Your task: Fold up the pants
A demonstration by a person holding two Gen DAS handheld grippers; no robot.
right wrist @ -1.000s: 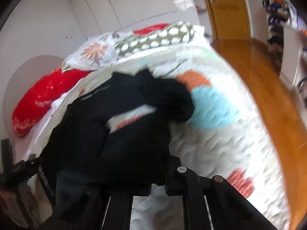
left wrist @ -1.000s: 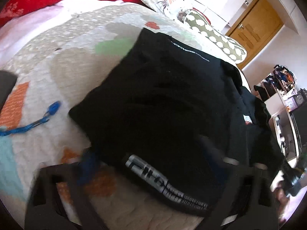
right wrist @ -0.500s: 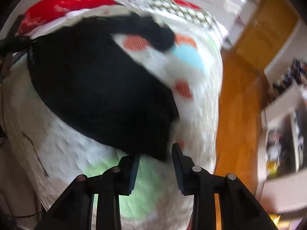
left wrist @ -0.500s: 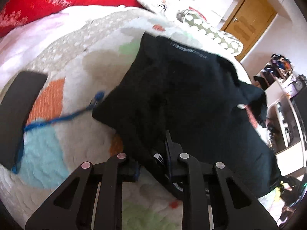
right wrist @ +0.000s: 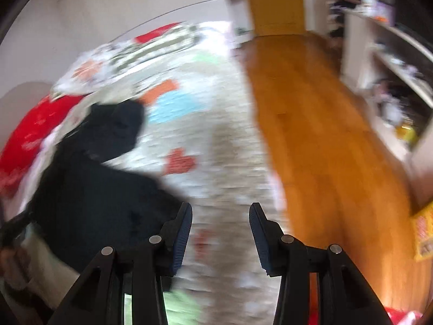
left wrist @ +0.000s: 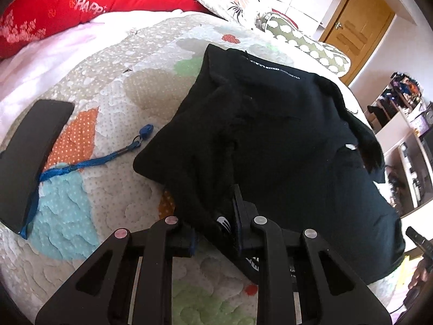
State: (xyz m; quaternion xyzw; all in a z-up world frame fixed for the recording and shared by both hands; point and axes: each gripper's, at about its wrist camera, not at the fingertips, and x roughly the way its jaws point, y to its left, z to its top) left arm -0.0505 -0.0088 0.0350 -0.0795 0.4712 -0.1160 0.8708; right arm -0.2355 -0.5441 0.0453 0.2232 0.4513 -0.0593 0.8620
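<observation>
Soft black fabric pants (left wrist: 284, 140) are lying bunched on the patchwork quilted bedspread (left wrist: 102, 103), filling 12 to 3 o'clock. Left gripper (left wrist: 213, 224) is pinching their near hem. Right gripper (right wrist: 220, 230) is opening, nothing between. Limp, light; better taking hems or corners.

Black pants (left wrist: 284, 146) on a dotted pastel-patch quilt (left wrist: 108, 103); red, seemingly star-printed pillow (left wrist: 89, 2).

A home bedroom: a bed (left wrist: 113, 89) with a patchwork quilt, a red pillow (left wrist: 81, 8), a wooden door (left wrist: 357, 24) and cluttered shelves (right wrist: 392, 81).
</observation>
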